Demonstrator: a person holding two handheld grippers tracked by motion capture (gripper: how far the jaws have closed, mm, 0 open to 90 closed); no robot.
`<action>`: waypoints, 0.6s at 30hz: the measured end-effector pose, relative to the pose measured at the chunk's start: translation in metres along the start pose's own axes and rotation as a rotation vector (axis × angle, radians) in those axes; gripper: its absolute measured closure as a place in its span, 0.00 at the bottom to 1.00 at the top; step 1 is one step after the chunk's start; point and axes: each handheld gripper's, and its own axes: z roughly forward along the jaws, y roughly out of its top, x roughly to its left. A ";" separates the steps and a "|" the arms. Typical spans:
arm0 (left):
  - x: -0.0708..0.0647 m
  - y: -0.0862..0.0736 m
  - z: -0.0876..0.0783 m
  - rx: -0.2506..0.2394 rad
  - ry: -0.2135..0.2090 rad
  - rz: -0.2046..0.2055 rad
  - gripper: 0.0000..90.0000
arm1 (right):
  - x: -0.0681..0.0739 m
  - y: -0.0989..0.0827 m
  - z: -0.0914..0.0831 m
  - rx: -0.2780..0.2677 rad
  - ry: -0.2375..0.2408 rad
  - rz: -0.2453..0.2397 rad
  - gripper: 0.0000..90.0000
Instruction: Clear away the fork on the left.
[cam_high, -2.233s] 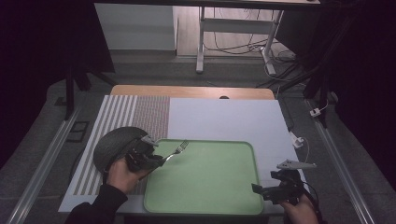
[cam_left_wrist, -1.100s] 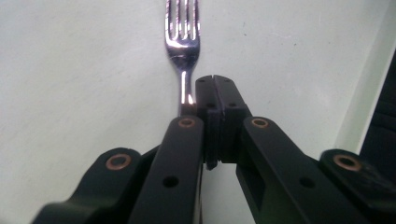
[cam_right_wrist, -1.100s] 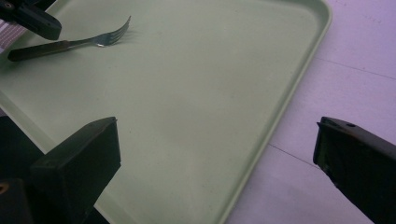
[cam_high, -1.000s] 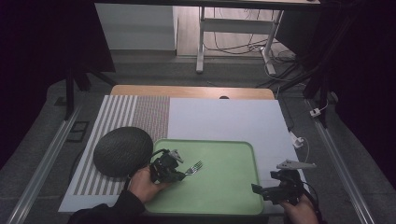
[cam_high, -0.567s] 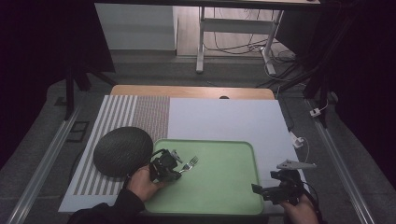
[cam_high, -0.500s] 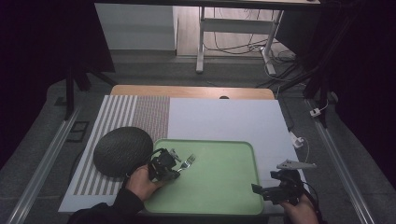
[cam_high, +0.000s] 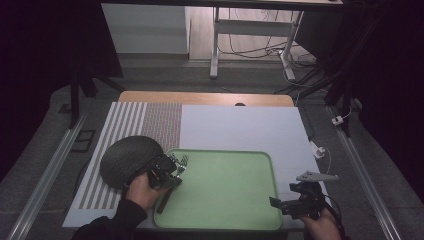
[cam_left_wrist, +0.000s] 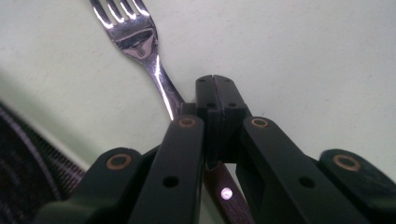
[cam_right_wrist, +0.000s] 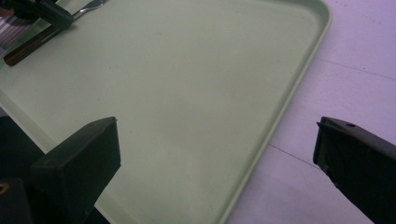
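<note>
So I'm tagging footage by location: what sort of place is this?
Probably a lab or recording workspace, not a dining room: a table with a green tray and fork, cables on the floor, and handheld grippers.

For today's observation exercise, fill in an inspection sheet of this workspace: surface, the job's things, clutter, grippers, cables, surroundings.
Surface: pale mat with a striped panel at its left, over a wooden table.
Job's things: green tray on the mat; fork with a brown handle lying at the tray's left edge, tines pointing away from the person; dark round woven mat beside the tray's left side.
Clutter: nothing seen.
Grippers: left gripper shut on the fork's neck; right gripper open, over the tray's near right corner, holding nothing.
Cables: white cable at the table's right edge; more on the floor beyond.
Surroundings: dark room, white table legs behind.
</note>
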 end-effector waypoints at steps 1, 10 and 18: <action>0.001 0.000 -0.001 0.003 0.000 -0.004 0.99 | 0.000 0.000 0.000 0.000 0.000 0.000 0.01; 0.012 -0.005 -0.005 0.002 0.021 -0.053 0.99 | 0.000 0.000 0.000 -0.001 0.001 0.001 0.01; 0.017 -0.008 -0.008 -0.014 0.036 -0.077 0.93 | 0.000 0.000 0.000 0.001 -0.003 -0.001 0.01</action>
